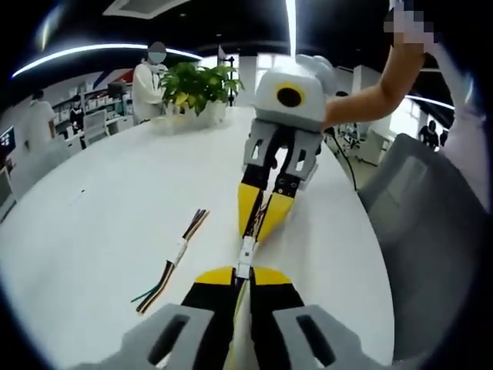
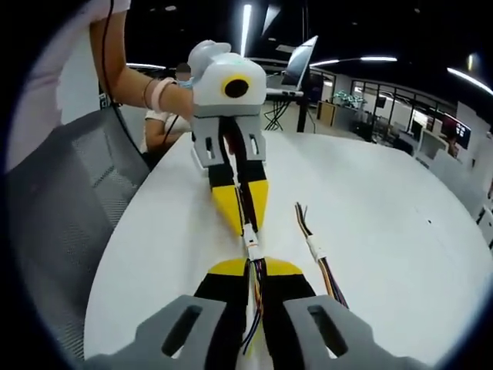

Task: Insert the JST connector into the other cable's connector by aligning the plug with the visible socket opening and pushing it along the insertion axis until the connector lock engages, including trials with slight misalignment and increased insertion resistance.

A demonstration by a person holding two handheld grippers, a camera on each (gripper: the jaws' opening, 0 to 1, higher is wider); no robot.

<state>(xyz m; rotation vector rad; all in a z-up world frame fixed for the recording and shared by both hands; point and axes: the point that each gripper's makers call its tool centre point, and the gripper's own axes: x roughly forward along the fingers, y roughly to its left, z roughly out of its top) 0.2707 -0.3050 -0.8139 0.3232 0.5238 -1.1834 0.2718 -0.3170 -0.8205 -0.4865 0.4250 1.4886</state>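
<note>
Spreading under everything is the white table (image 1: 115,200), broad and round-edged, with a grey chair (image 1: 431,231) pulled up along its side. In the left gripper view a potted plant (image 1: 199,83) stands at the far end of the table, and a person in white (image 1: 148,89) stands just beside it.

Over the table my two claws meet tip to tip. My left gripper (image 1: 244,276) rises from the bottom of its own view, its yellow-tipped jaws drawn narrow and pinched on a cable (image 1: 239,324) that runs back between them. My right gripper (image 2: 254,266) is likewise closed tight on its own wire bundle (image 2: 254,308), dark wires trailing down between the jaws. Each claw appears across from the other, pointing straight at it.

Between the two sets of tips sits the small white JST connector (image 1: 246,250), held in line with both claws above the table; whether plug and socket are fully seated I cannot tell.

A spare cable (image 1: 176,258) with its own small white connector lies flat on the table, just beside my claws.
</note>
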